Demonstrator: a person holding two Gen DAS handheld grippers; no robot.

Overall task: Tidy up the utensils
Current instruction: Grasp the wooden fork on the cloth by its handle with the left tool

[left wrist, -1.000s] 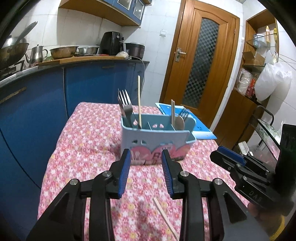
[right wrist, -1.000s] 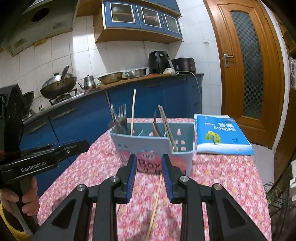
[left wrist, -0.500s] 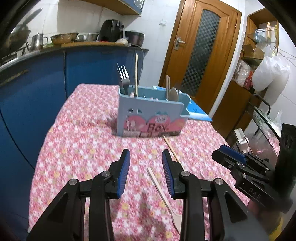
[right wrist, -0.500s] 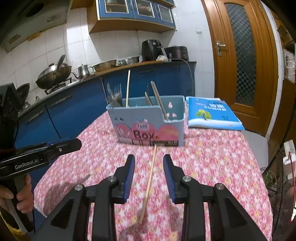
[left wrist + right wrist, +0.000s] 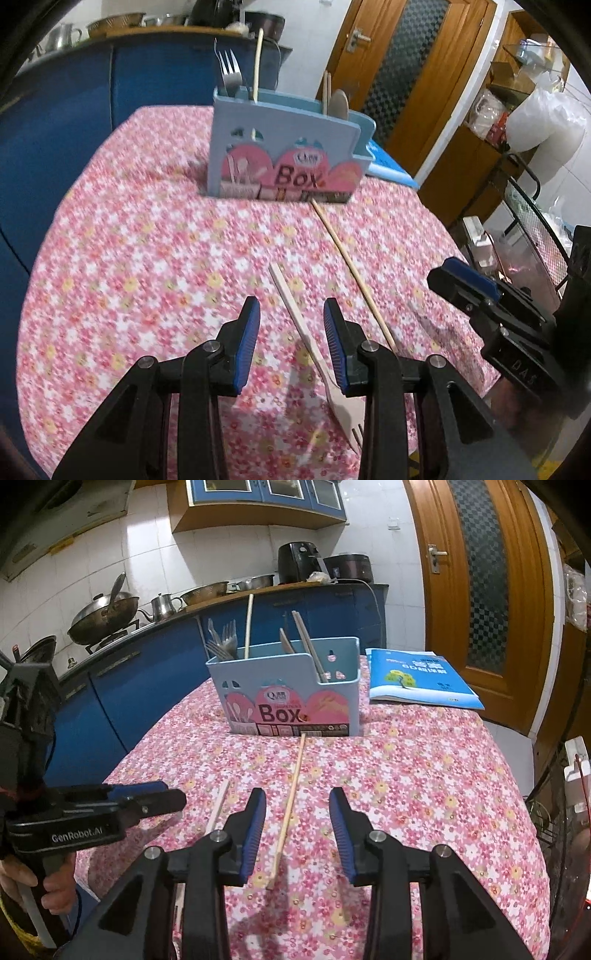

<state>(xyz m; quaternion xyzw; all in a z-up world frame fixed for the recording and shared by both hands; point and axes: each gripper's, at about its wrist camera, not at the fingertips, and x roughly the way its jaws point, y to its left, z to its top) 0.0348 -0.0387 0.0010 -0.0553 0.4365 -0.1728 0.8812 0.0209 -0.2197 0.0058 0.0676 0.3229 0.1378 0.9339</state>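
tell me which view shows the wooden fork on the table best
The left wrist view: the wooden fork lies whole between the open jaws, tines showing near the camera. The right wrist view shows only its handle; the left jaw hides the rest.

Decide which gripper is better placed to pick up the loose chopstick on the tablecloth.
Right: the right gripper is open astride the chopstick; the left gripper frames the wooden fork.

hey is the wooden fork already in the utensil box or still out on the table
Out. The wooden fork lies flat on the floral tablecloth, well short of the utensil box, beside a loose chopstick.
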